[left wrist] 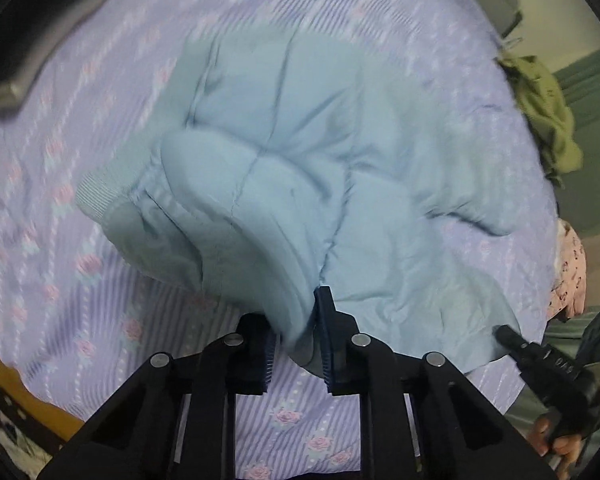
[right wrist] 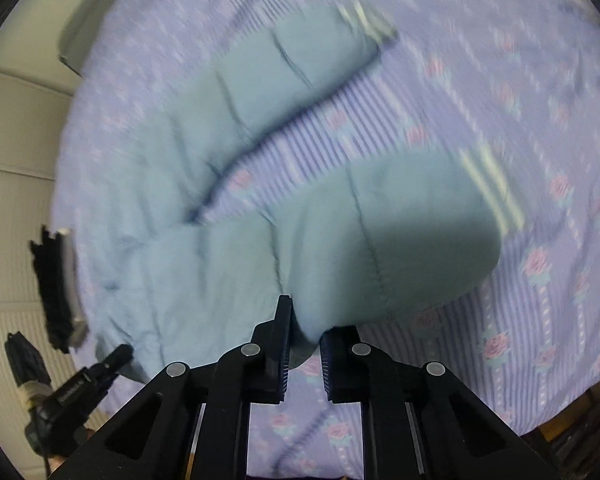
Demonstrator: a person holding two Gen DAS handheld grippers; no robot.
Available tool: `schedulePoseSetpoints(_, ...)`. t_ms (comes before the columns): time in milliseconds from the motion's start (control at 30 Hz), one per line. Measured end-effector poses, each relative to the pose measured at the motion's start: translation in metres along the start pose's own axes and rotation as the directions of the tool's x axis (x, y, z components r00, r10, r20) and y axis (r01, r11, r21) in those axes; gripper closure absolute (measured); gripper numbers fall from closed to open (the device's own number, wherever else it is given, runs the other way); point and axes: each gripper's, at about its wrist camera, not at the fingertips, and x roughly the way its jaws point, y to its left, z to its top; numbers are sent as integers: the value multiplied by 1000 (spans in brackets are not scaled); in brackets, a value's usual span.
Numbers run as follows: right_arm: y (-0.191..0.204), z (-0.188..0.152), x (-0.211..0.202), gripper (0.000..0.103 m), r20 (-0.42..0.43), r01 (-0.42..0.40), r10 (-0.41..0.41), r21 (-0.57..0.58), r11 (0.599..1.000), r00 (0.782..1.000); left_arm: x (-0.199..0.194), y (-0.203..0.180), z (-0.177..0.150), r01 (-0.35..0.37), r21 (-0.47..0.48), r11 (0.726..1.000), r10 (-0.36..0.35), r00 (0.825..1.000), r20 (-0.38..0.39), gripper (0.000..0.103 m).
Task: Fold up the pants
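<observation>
Pale blue pants (left wrist: pixel 300 168) lie on the bed (left wrist: pixel 60 240), legs running away ahead of both pinches. I have my left hand-held gripper (left wrist: pixel 296 340) and right hand-held gripper (right wrist: pixel 304 340) each clamped on cloth.

Left gripper (left wrist: pixel 296 336): points steeply down, jaws clamped on a fold of pale blue pants (left wrist: pixel 300 168).
Right gripper (right wrist: pixel 305 338): points steeply down, jaws pinched on pants cloth.
Right hand (left wrist: pixel 560 440): fingers wrapped round its gripper's handle, at the left view's lower right edge.
</observation>
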Motion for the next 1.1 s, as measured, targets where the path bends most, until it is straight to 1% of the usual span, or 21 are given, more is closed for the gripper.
schedulePoseSetpoints(133,18,12,-46,90,93,-56,59,-32,998,994,-34,-12,10,2,46,999,-6,996,93,87)
schedulePoseSetpoints(200,21,19,-58,90,124,-68,74,-45,997,990,-37,-17,17,10,59,998,-17,993,118,87)
schedulePoseSetpoints(233,25,25,-64,90,142,-76,83,-51,996,986,-38,-20,26,16,60,998,-23,992,124,87)
schedulePoseSetpoints(267,31,32,-62,90,149,-81,88,-53,995,985,-41,-16,34,21,58,998,-29,991,128,87)
schedulePoseSetpoints(333,39,43,-63,90,166,-91,100,-62,994,981,-35,-30,49,28,52,998,-36,988,148,88)
schedulePoseSetpoints(367,41,49,-65,90,174,-86,97,-68,994,980,-39,-23,56,32,49,998,-39,987,154,88)
schedulePoseSetpoints(400,46,55,-62,90,180,-79,91,-73,994,979,-37,-27,69,36,42,998,-42,986,159,88)
schedulePoseSetpoints(500,59,79,-51,90,180,-45,59,-82,996,982,-37,-25,94,39,35,999,-45,986,161,88)
schedulePoseSetpoints(667,69,115,-27,90,150,-29,37,-58,998,988,-15,-40,140,-2,53,999,-6,989,146,88)
schedulePoseSetpoints(767,73,136,-9,90,134,-22,28,-43,999,991,0,-43,155,-19,48,999,13,992,129,88)
schedulePoseSetpoints(900,81,158,11,90,127,-10,15,-42,999,992,21,-44,176,-56,22,998,54,994,91,87)
schedulePoseSetpoints(933,82,162,14,87,127,-9,14,-38,999,992,25,-44,179,-94,12,995,92,991,94,86)
schedulePoseSetpoints(967,85,166,17,82,124,-12,17,-39,999,992,29,-45,183,-109,11,994,108,991,81,86)
schedulePoseSetpoints(1000,87,170,20,79,120,4,2,-46,999,993,30,-46,185,-119,12,993,118,990,72,83)
schedulePoseSetpoints(1067,91,173,18,64,121,28,-21,-56,998,992,25,-52,188,-130,33,991,127,989,75,67)
schedulePoseSetpoints(1100,92,172,14,58,134,28,-19,-60,998,991,17,-56,188,-128,62,990,121,987,104,39)
